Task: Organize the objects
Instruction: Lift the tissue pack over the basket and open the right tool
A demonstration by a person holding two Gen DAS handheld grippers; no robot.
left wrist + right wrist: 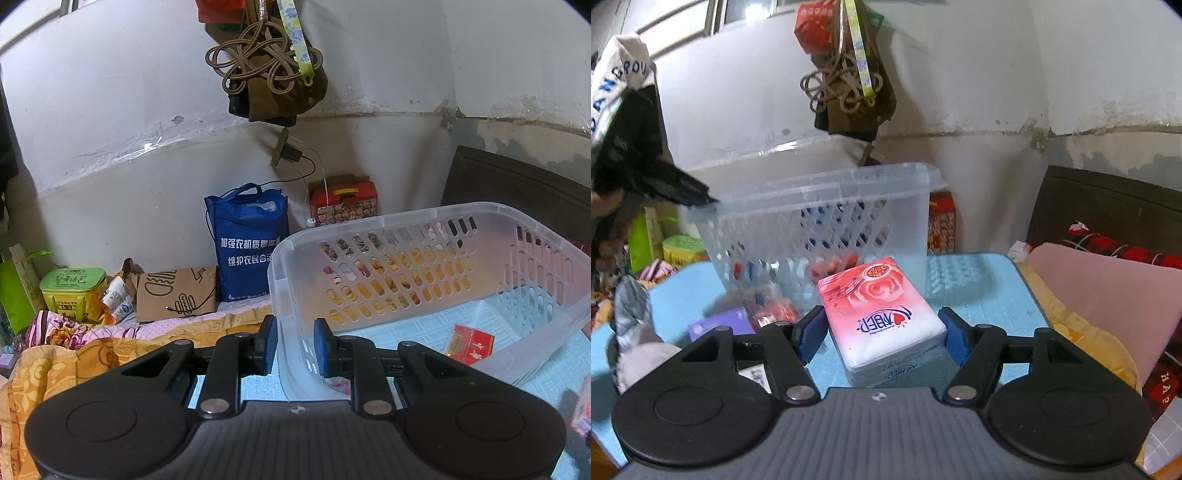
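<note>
A: Take the basket as the marker and go from its left side. What grips it?

B: The left gripper is clamped on the basket's near left wall. One of its fingers is outside the wall and the other is inside, with the clear plastic pinched between them. In the right wrist view the same gripper reaches in from the left and meets the rim at the basket's left corner.

A: Anything inside the basket?

B: A red box lies on the basket floor, to the right of the inner finger and apart from it.

A: And in front of the basket?

B: On the blue desk, a purple packet and a red packet sit before its left half, both blurred. Right of them is the tissue pack, pink with a rose print, just in front of the basket's right half.

A: Where is that pack relative to the right gripper?

B: Between its fingers. The left finger stands a little apart from the pack's side. The right finger is at the pack's corner. I cannot tell whether they press on it.
</note>
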